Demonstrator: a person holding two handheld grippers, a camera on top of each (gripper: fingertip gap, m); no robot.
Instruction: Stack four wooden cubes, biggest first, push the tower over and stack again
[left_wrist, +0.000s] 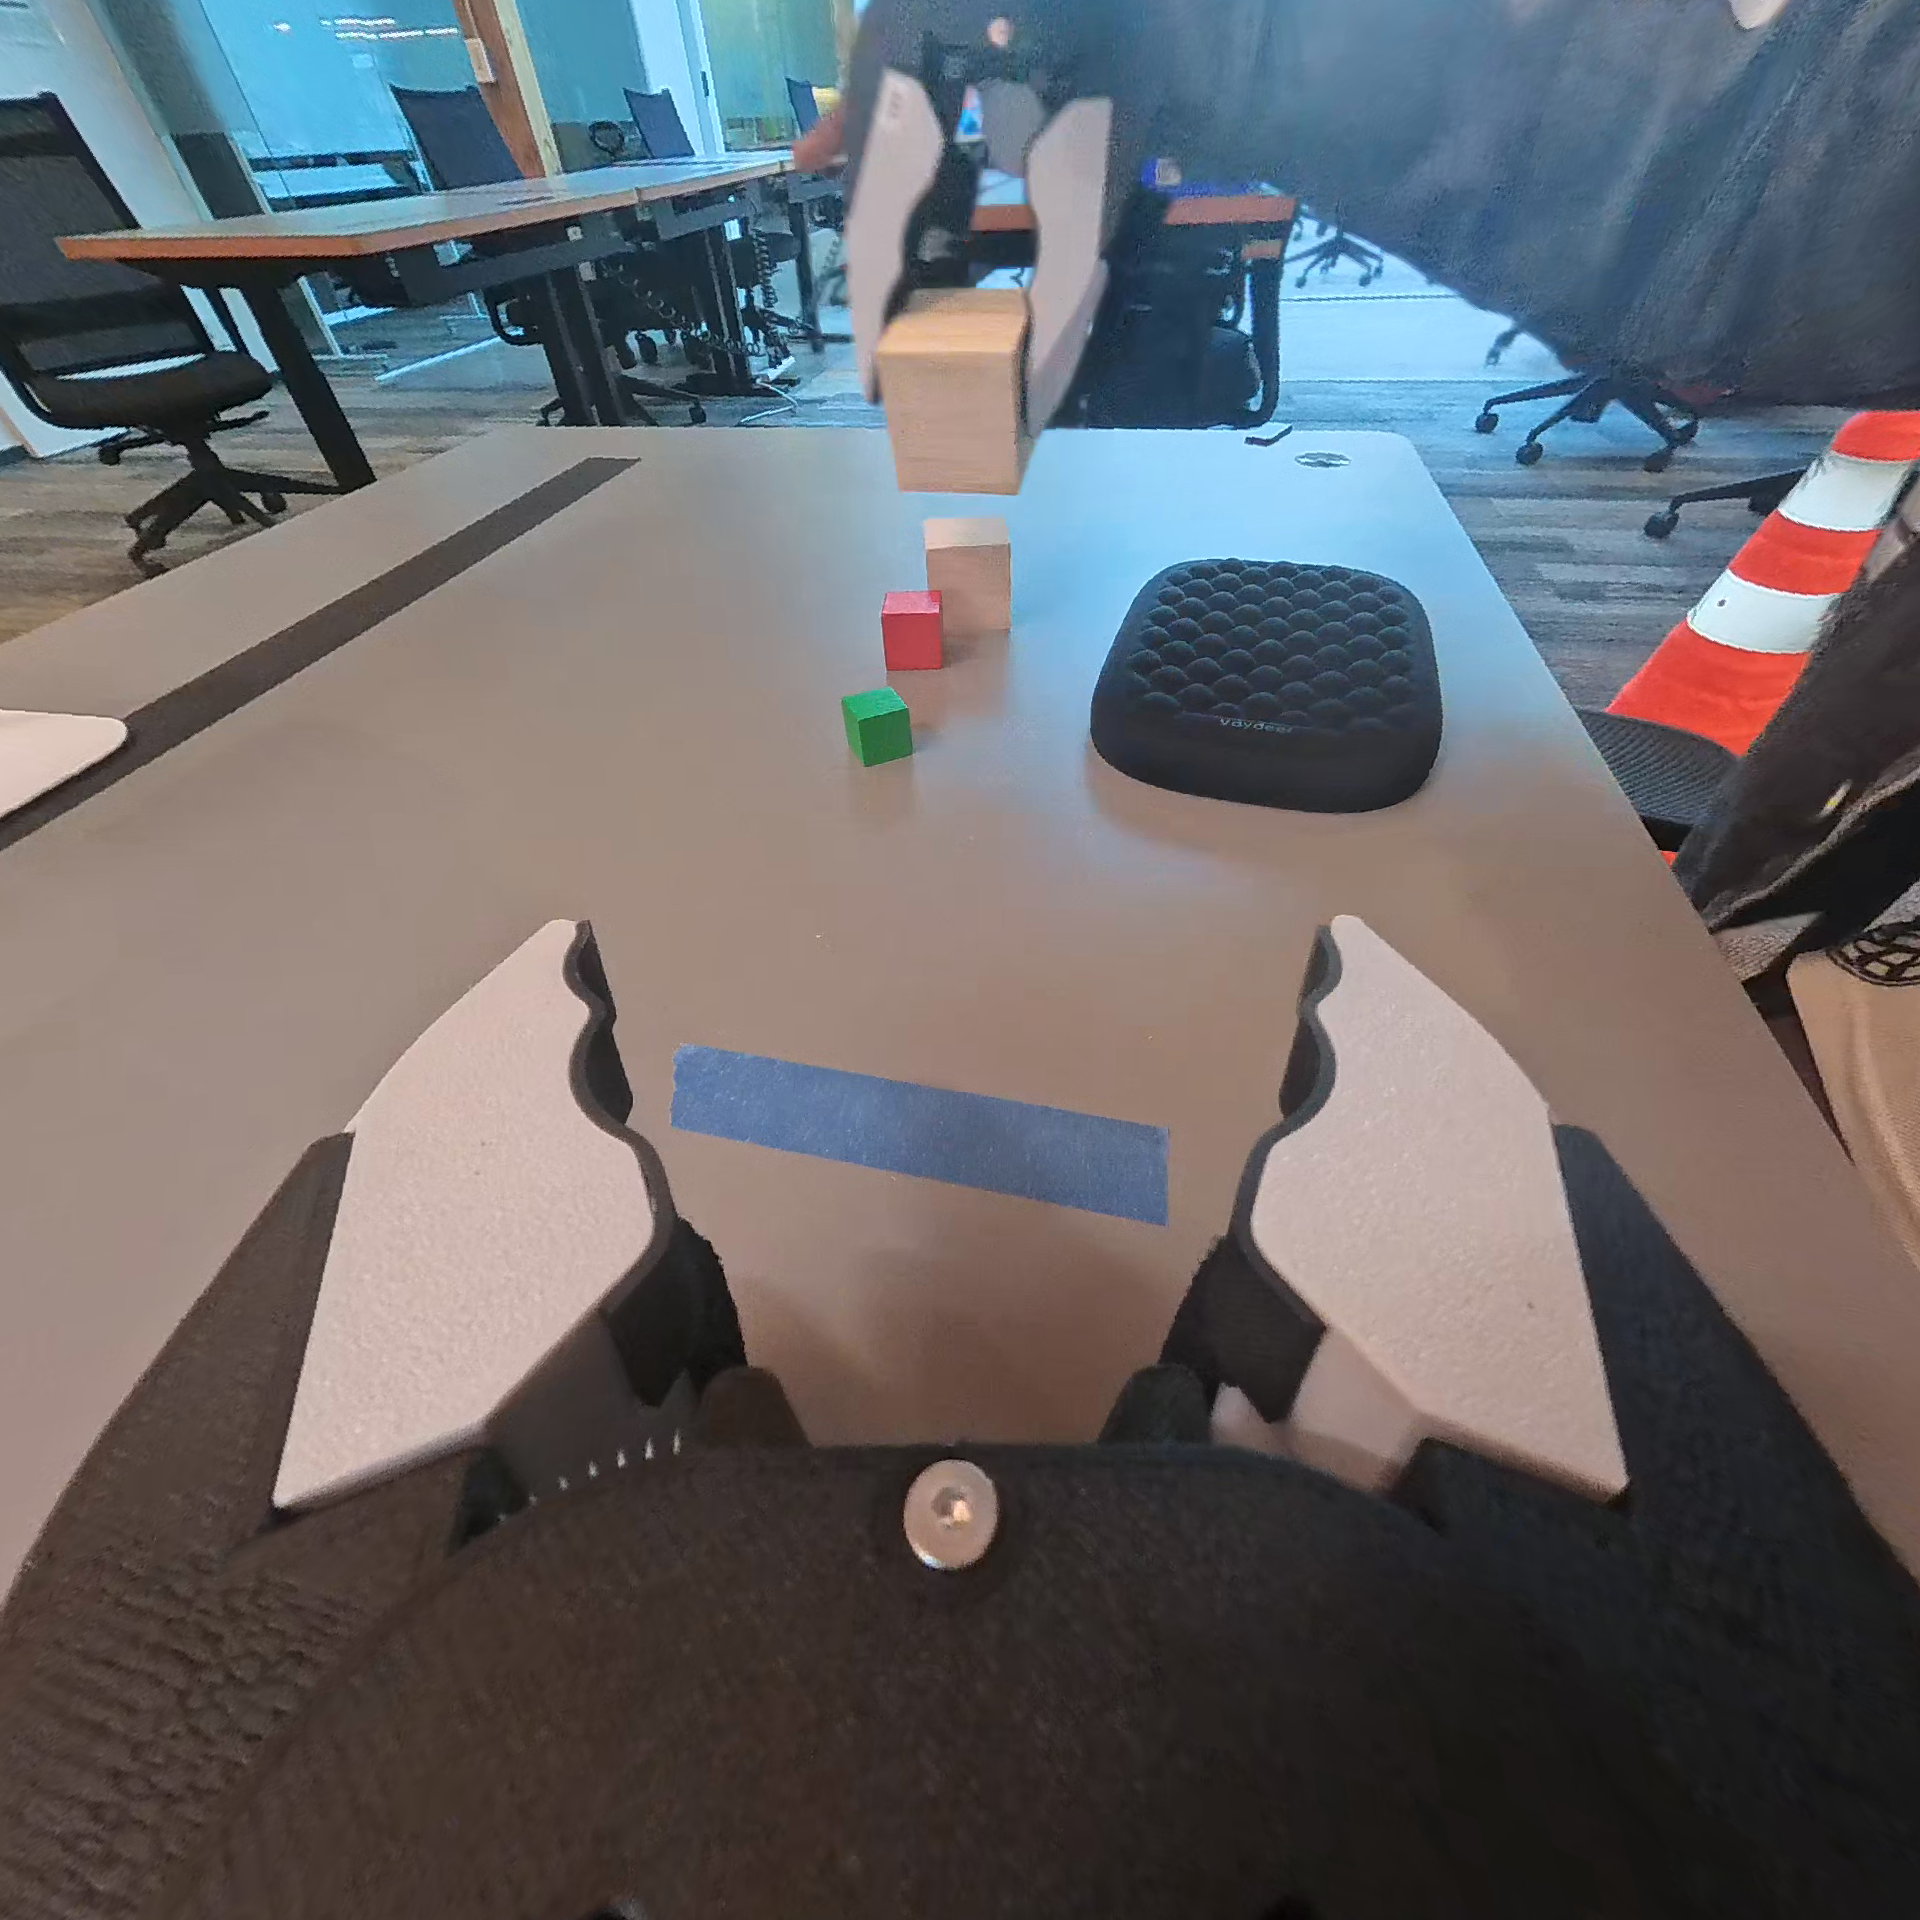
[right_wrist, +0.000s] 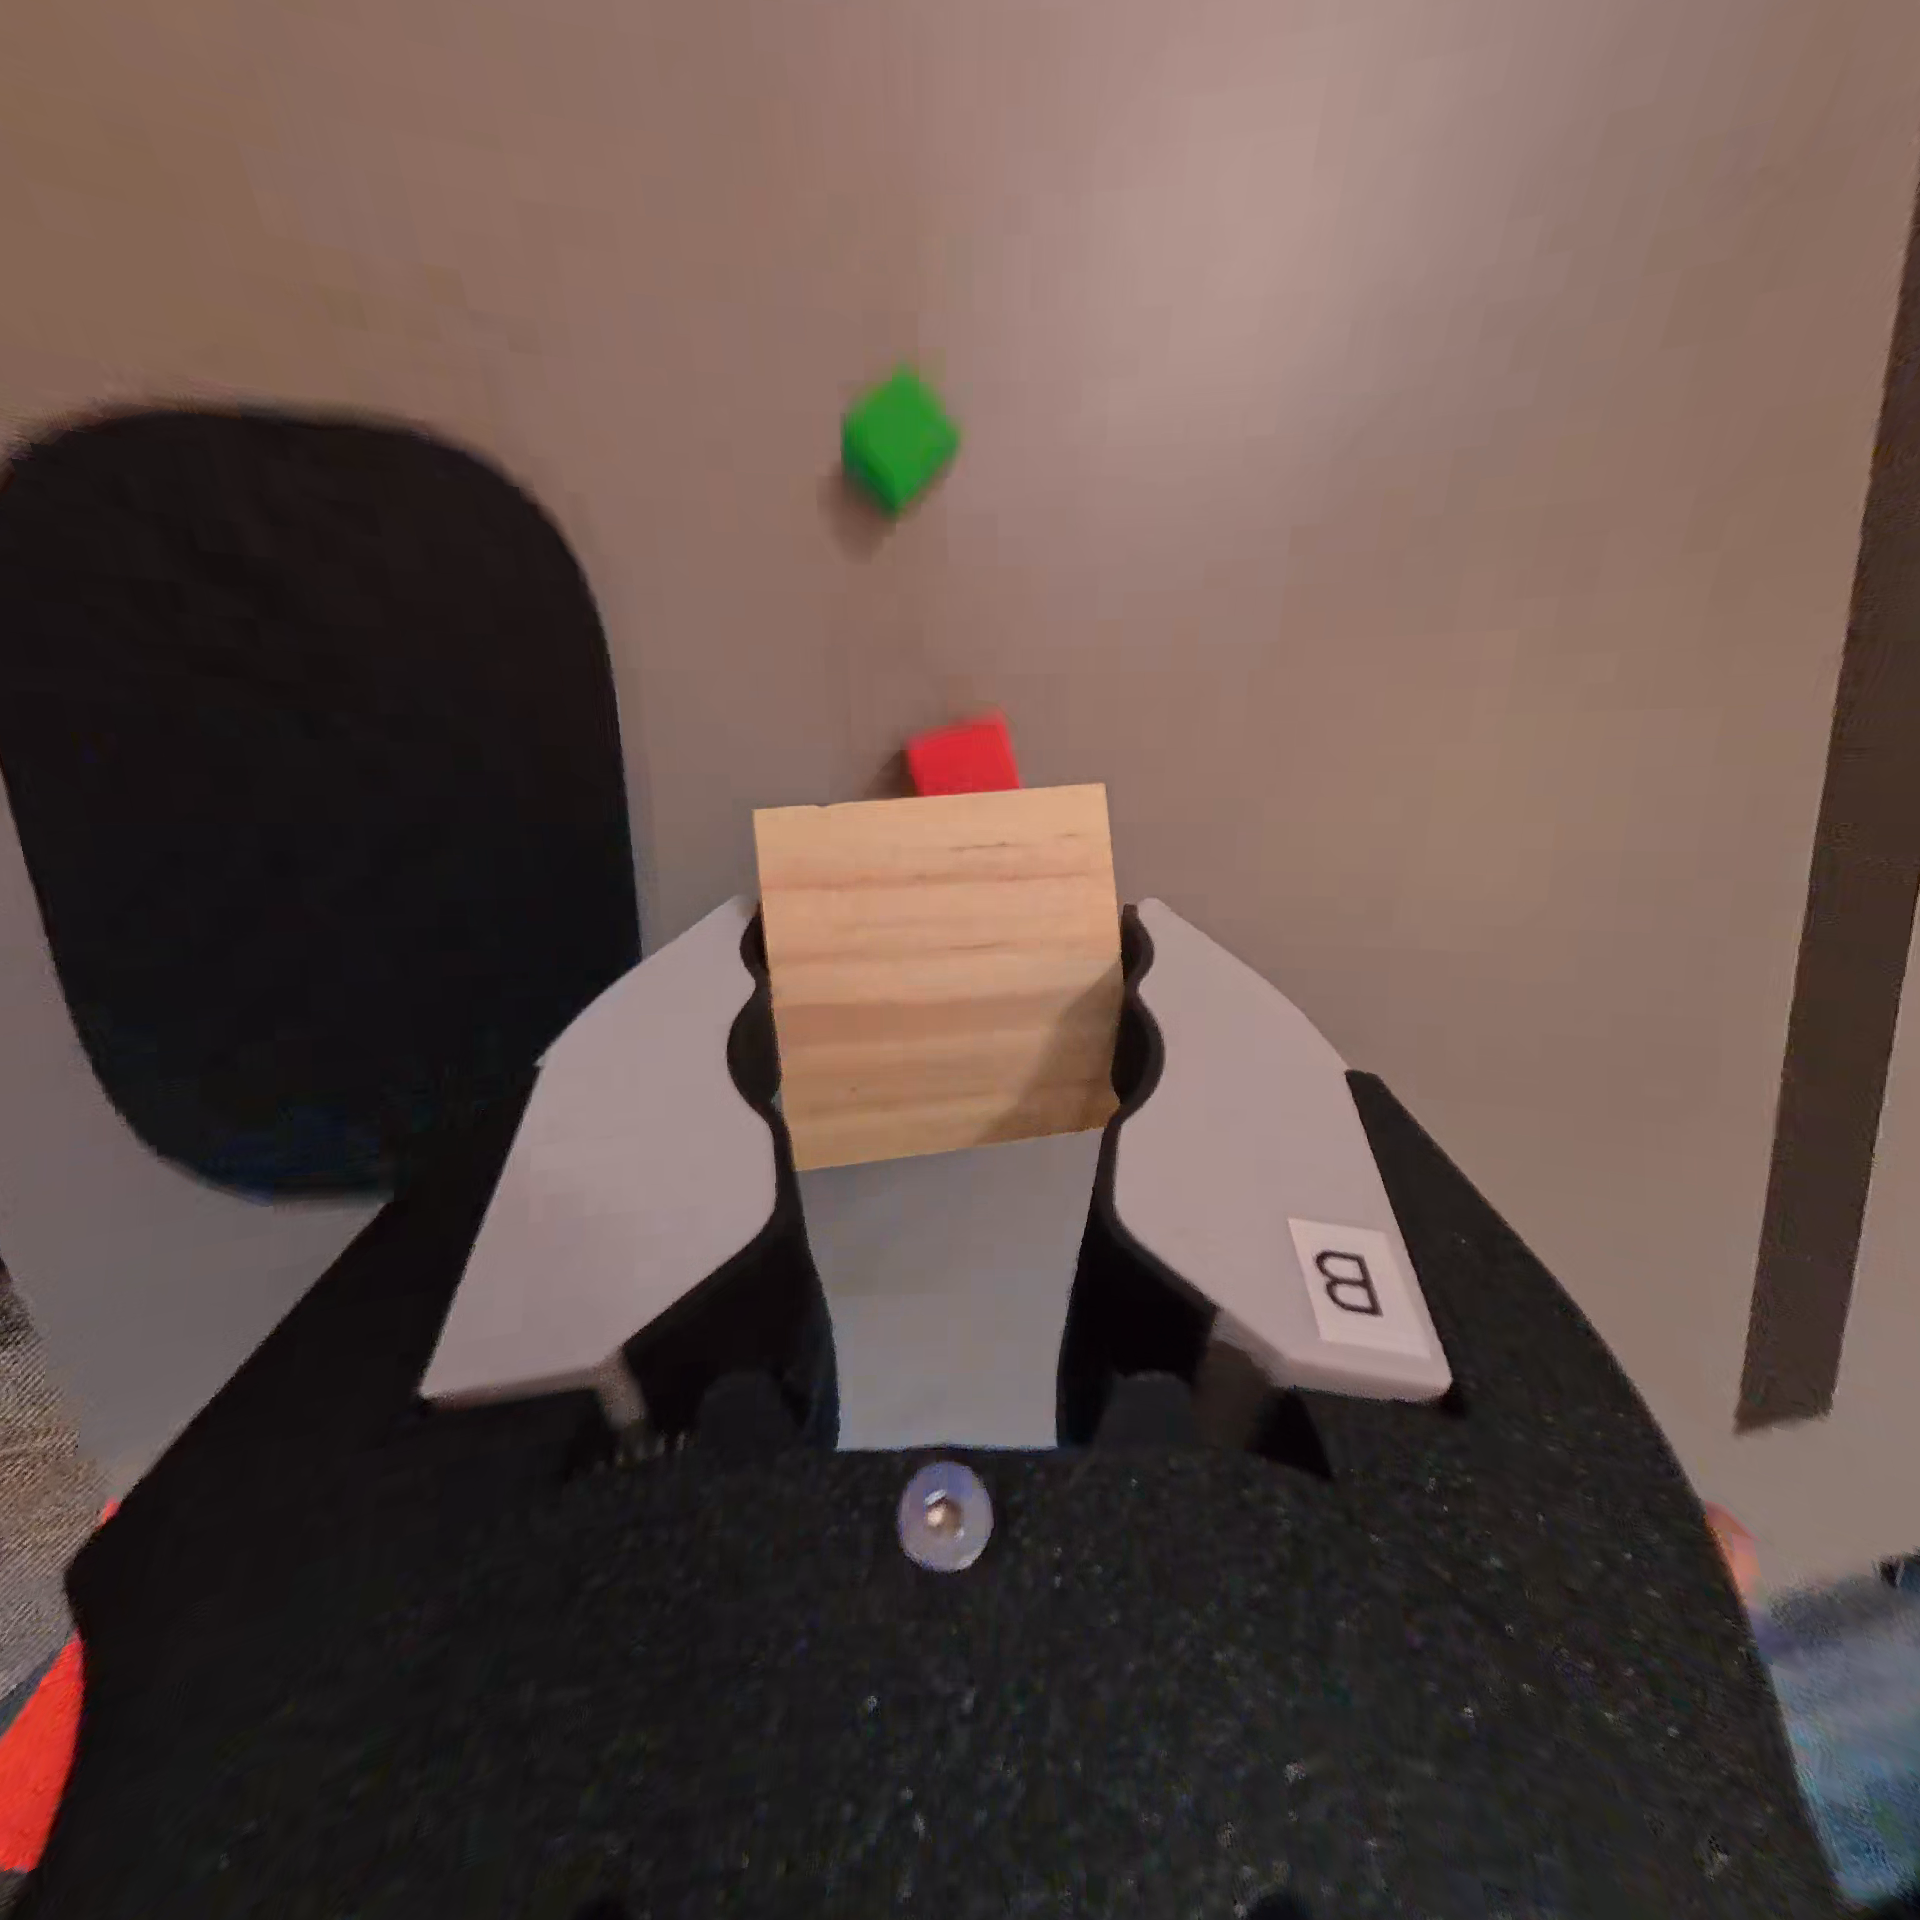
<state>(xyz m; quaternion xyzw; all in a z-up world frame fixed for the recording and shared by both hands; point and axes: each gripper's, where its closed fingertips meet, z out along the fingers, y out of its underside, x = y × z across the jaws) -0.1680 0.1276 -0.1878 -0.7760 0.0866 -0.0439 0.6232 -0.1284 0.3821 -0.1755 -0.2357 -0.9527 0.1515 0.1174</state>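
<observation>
the right hand-held gripper (right_wrist: 940, 997) clamps the biggest wooden cube (left_wrist: 954, 400) above the table (left_wrist: 520, 831); judged next: set it down as base. left hand-held gripper (left_wrist: 956, 977) gapes empty.

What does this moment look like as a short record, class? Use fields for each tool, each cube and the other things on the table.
Right tool: shut on the large plain wooden cube, held above the table
Left tool: open, empty, over the blue tape strip
Smaller plain cube: on the table
Red cube: beside the smaller plain cube
Green cube: apart, nearer the left tool
Black cushion pad: right of the cubes
</observation>
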